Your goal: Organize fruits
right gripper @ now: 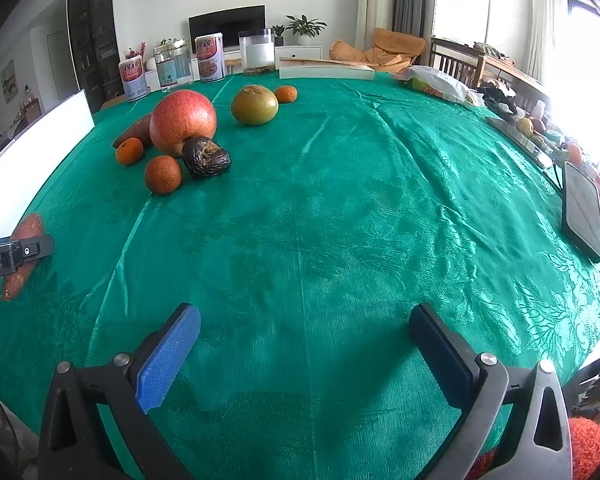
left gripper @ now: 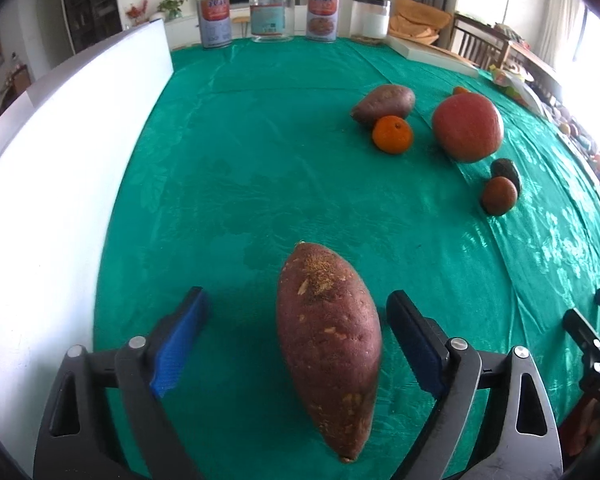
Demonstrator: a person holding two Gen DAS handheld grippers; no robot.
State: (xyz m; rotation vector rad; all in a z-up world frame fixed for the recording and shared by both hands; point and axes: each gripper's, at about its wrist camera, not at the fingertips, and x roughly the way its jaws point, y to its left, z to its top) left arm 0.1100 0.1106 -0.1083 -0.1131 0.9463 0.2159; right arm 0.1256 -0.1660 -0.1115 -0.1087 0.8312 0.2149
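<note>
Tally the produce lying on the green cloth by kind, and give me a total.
Sweet potatoes: 2
Small oranges: 3
Large red fruit: 1
Green round fruit: 1
Dark wrinkled fruit: 1
Total: 8
</note>
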